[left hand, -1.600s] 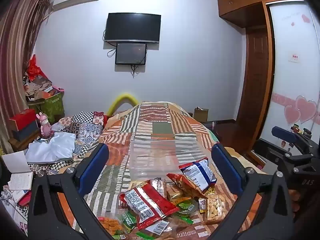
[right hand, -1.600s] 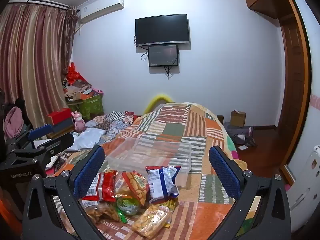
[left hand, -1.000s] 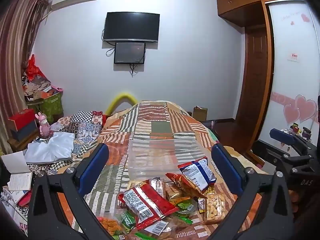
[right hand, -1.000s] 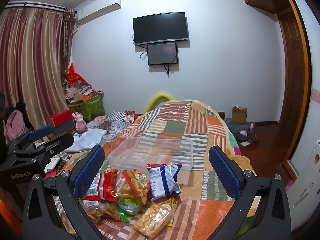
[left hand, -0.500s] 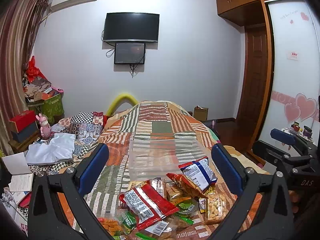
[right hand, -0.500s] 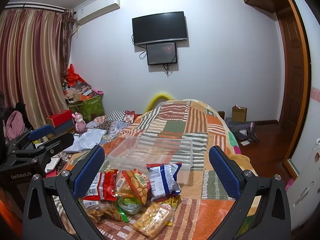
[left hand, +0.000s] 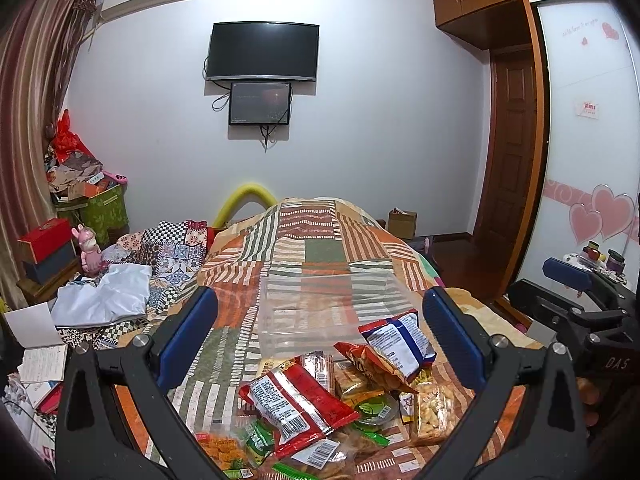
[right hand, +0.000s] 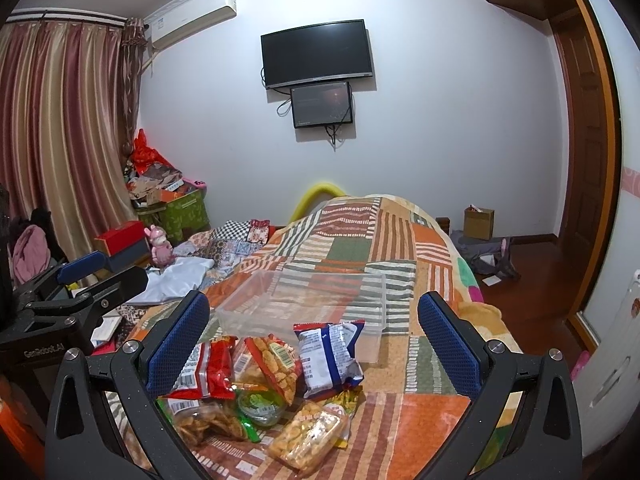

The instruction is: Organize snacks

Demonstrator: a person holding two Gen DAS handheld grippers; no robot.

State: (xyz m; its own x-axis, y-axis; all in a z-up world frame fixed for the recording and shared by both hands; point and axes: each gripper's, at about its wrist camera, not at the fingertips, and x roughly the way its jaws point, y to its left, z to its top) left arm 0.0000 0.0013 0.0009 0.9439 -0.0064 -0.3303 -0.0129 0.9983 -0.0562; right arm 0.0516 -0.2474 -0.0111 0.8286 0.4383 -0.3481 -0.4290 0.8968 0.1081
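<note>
A heap of snack packets lies on the patchwork bedspread [left hand: 308,256]: a red packet [left hand: 294,404], a blue-and-white packet [left hand: 398,338] [right hand: 330,352], an orange cracker bag [right hand: 272,362] and a clear nut pack [right hand: 308,432]. Just behind the heap stands an empty clear plastic bin [left hand: 324,308] [right hand: 308,300]. My left gripper [left hand: 320,328] hovers open above the near side of the heap. My right gripper [right hand: 314,334] is open too, framing the packets from the right. Nothing sits between either pair of fingers.
Crumpled clothes and a white cloth [left hand: 104,300] lie left of the bedspread, with a pink toy [left hand: 90,250] and boxes beyond. A cardboard box [right hand: 478,222] and bag sit on the wooden floor at right. A TV [left hand: 264,52] hangs on the far wall.
Both views shift only slightly; the grippers stay open and hover in about the same place. The snacks and the bin have not moved.
</note>
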